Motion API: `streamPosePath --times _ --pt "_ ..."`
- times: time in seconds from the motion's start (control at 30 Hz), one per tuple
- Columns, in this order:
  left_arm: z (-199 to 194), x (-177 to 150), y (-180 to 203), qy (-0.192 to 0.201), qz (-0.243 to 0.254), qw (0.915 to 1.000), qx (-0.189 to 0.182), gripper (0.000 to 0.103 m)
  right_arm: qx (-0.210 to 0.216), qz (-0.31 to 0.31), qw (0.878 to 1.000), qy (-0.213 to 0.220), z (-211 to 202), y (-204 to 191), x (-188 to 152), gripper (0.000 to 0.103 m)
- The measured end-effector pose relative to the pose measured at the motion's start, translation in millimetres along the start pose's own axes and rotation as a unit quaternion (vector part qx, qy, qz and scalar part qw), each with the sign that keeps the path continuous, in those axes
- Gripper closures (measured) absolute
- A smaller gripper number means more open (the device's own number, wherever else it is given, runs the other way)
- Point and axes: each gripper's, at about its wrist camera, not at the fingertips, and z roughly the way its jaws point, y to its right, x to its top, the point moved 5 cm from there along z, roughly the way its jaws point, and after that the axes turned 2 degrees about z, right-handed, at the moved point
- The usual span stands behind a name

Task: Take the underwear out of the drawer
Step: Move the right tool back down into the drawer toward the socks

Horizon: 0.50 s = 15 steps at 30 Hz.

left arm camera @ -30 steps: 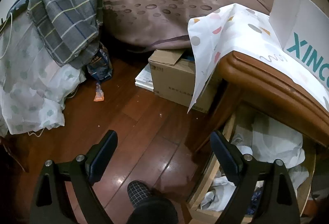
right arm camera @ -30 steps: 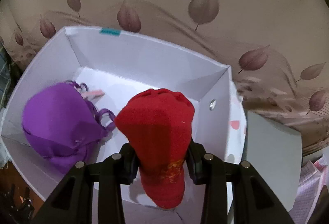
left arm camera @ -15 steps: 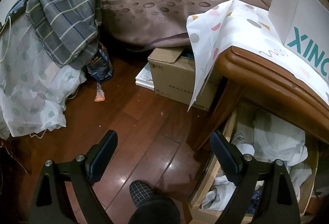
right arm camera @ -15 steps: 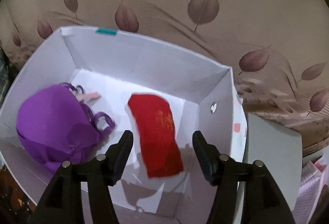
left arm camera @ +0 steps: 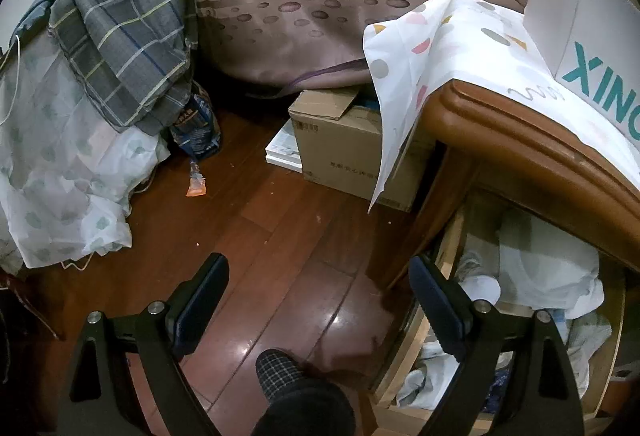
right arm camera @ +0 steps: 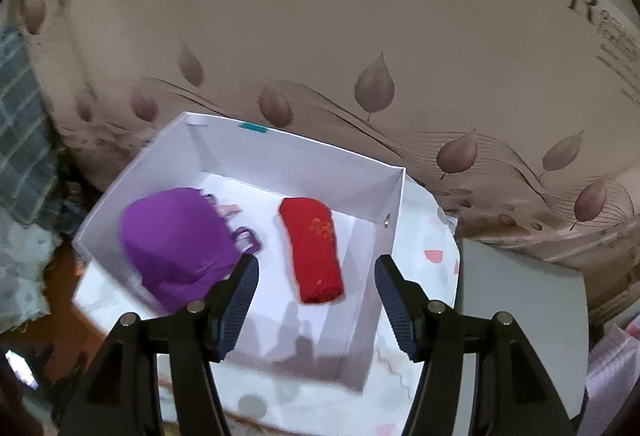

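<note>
the wooden dresser (left arm camera: 516, 140) carries a dotted cloth (left arm camera: 436, 48) over its top, likely to protect the counter surface, and on that cloth sits the white cardboard box (right arm camera: 288, 152), open upward so garments can be dropped in from above; below the top, the drawer (left arm camera: 416, 340) stands pulled out, with rumpled white clothes (left arm camera: 548, 272) in it, which suggests more may be left to fetch. inside the box, a purple bra (right arm camera: 176, 236) lies against the left wall and a rolled red underwear (right arm camera: 316, 248) lies apart from it toward the right wall, flat on the box floor and touched by nothing. the right gripper (right arm camera: 316, 296) hangs just above the box with its jaws wide and empty, in line with the red roll. the left gripper (left arm camera: 316, 296) hovers over the wooden floor (left arm camera: 256, 220) beside the drawer, jaws wide and empty, probably waiting to reach in
</note>
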Motion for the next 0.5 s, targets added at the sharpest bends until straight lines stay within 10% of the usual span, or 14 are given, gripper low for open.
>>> streamPosePath --times 0.2,0.5 --pt "-2.1 -2.7 -3.1 0.002 0.009 1.0000 0.002 0.013 0.016 -0.048 0.999 0.017 -53.1 -2.9 -41.9 0.041" --pt "-2.9 -2.6 3.5 0.007 0.037 0.9992 -0.013 0.013 0.073 -0.047 0.994 -0.066 -36.0 -12.5 -160.0 0.041"
